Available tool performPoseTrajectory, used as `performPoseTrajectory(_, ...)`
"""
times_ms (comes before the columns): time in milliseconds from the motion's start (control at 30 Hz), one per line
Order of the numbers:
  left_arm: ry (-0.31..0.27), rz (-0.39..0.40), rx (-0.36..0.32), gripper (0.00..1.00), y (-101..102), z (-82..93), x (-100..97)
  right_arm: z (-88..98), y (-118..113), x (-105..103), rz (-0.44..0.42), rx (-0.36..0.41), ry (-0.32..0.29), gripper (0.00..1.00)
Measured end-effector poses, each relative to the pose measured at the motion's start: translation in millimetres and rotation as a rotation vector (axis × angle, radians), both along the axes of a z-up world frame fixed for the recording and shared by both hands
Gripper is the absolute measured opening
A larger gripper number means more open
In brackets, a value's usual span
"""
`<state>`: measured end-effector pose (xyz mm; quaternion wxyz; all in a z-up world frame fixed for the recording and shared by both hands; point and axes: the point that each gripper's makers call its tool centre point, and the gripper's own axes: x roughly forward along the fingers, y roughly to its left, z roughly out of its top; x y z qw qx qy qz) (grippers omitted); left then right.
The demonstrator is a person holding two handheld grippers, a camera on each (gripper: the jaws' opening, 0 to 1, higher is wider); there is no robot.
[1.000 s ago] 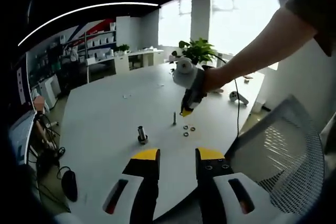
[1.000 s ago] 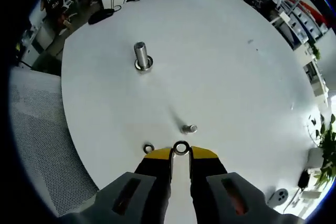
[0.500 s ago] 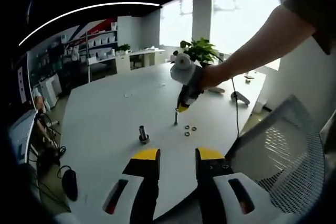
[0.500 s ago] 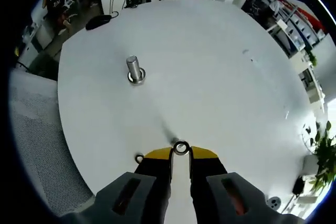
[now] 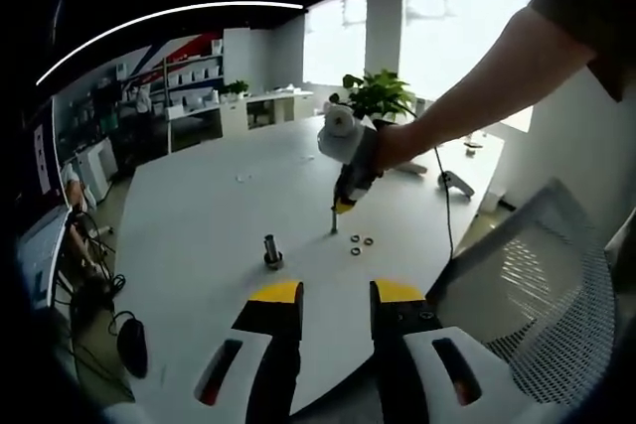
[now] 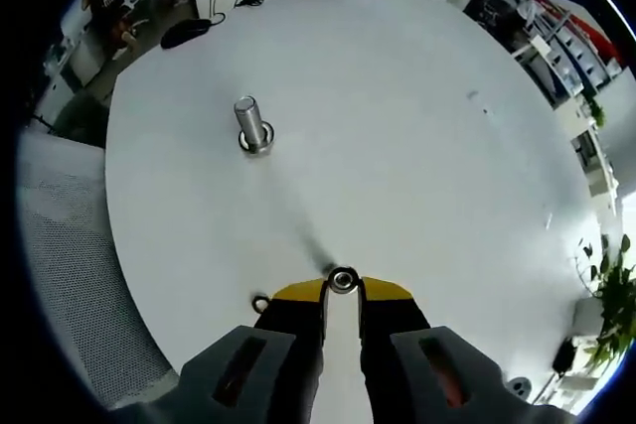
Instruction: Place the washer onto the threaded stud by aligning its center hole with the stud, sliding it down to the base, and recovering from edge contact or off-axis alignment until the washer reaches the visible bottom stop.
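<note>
In the right gripper view my right gripper (image 6: 343, 290) is shut on a small steel washer (image 6: 344, 279), pinched at its yellow tips. The washer sits right over the top of the thin threaded stud, whose tip shows in the hole. In the left gripper view the thin stud (image 5: 333, 222) stands on the white table (image 5: 199, 215), and the right gripper (image 5: 345, 204), held by a person's hand, hangs just above it. My left gripper (image 5: 336, 295) stays low at the table's near edge, open with nothing between its jaws.
A thick bolt (image 6: 251, 124) (image 5: 270, 250) stands upright to the left of the stud. Loose washers (image 5: 360, 242) lie beside the stud, one (image 6: 260, 303) by my right jaw. A mesh chair (image 5: 537, 275) stands at the table's edge. A black mouse (image 5: 130, 350) lies near left.
The right gripper has carried the washer from beside the loose washers to over the thin stud, which now lies under the washer. The left gripper has stayed put.
</note>
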<state>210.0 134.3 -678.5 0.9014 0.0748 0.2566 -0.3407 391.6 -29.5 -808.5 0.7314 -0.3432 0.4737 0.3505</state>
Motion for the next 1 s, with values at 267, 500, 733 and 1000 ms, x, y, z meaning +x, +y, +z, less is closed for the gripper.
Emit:
performPoseTrajectory(267, 0.008, -0.003, 0.006, 0.25, 0, -2.3, -0.8, -11.8, -1, 1, -0.001, -0.012, 0.021, 0.13)
performPoseTrajectory(500, 0.011, 0.003, 0.009, 0.25, 1, -3.2, -0.4, -26.4, -1, 1, -0.005, -0.023, 0.043, 0.13)
performPoseTrajectory(733, 0.016, 0.004, 0.008, 0.24, 1, -3.8, -0.1, -35.1, 0, -4, 0.001, -0.035, 0.060, 0.13)
performPoseTrajectory(1000, 0.021, 0.008, 0.010, 0.24, 2, -4.9, -0.1, -46.1, -6, -5, 0.003, -0.053, 0.081, 0.13)
